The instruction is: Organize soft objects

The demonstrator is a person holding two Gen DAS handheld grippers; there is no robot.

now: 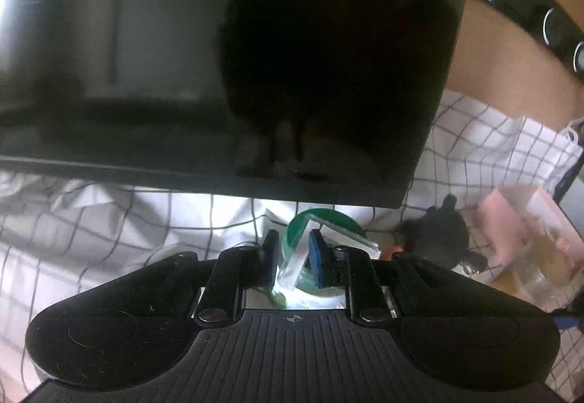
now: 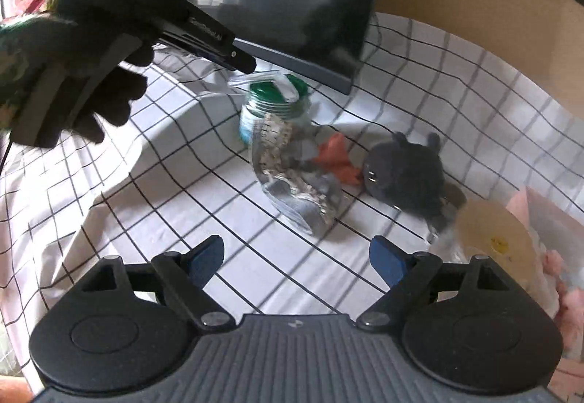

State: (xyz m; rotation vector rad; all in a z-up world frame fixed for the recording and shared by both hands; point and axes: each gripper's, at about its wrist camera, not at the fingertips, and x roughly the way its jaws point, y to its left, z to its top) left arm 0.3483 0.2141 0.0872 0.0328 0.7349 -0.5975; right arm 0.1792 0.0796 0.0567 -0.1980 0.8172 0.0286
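My left gripper (image 1: pixel 292 249) is shut on a clear plastic strip (image 1: pixel 314 238) at the top of a see-through jar with a green lid (image 1: pixel 321 217). In the right wrist view a gloved hand holds that left gripper (image 2: pixel 244 65) at the upper left. The jar (image 2: pixel 292 169) hangs tilted below it, filled with grey and patterned pieces. I cannot tell whether its base touches the cloth. A black plush toy (image 2: pixel 405 173) (image 1: pixel 434 238) lies right of the jar, with an orange piece (image 2: pixel 339 158) between them. My right gripper (image 2: pixel 295 257) is open above the cloth in front of the jar, holding nothing.
A white cloth with a black grid (image 2: pixel 182 191) covers the surface. A dark monitor (image 1: pixel 219 56) (image 2: pixel 292 1) stands close behind the jar. Pink packaging (image 1: pixel 529 231) (image 2: pixel 547 220) and a clear container with a beige round top (image 2: pixel 489 235) sit at the right.
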